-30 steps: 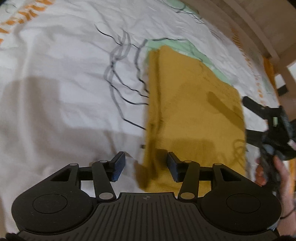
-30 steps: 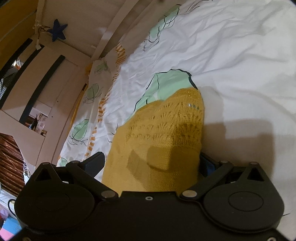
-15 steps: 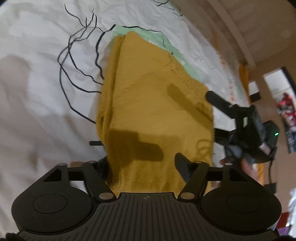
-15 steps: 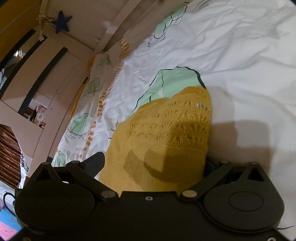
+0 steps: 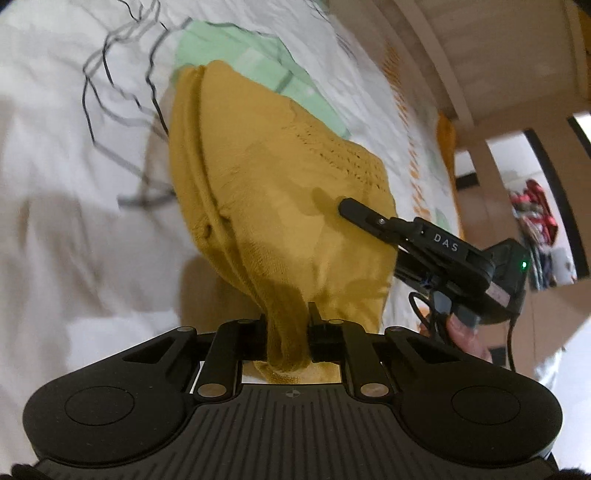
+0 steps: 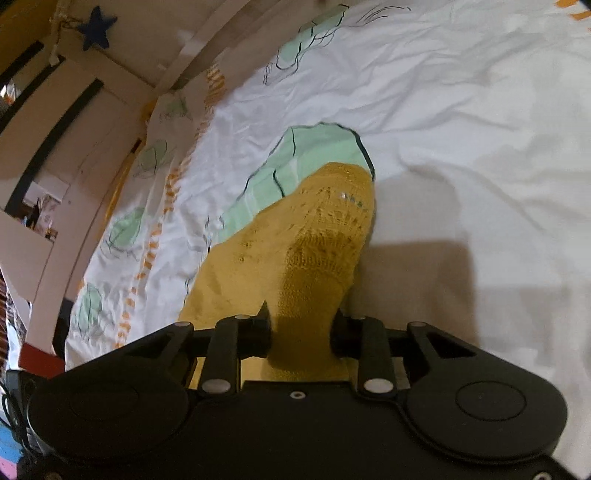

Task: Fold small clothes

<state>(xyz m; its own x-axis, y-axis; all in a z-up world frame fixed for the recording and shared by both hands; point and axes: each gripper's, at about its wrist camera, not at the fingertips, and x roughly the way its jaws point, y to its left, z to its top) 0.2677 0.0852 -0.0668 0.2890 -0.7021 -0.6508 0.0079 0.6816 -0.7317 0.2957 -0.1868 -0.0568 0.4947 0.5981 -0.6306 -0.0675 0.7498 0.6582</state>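
A mustard knitted garment [image 5: 280, 206] lies on the white printed bedsheet [image 5: 74, 221], its near end lifted and bunched. My left gripper [image 5: 288, 328] is closing, and its pads squeeze the gathered left corner of the garment. In the right wrist view the same garment [image 6: 314, 236] runs away from me. My right gripper [image 6: 301, 328] is closing too, with a thick fold of the knit pressed between its pads. From the left wrist view, one right-gripper finger [image 5: 365, 216] lies on top of the cloth; the other is hidden under it.
The sheet [image 6: 461, 110] carries green leaf prints [image 6: 317, 151] and orange dashes. A wooden bed rail [image 5: 436, 55] runs along the far side, with a blue star [image 6: 96, 29] hanging above it. A person's hand [image 5: 465, 332] holds the right gripper.
Both grippers went from wide open around the garment's near edge to pinched on it. The near edge has risen off the sheet and bunched up.
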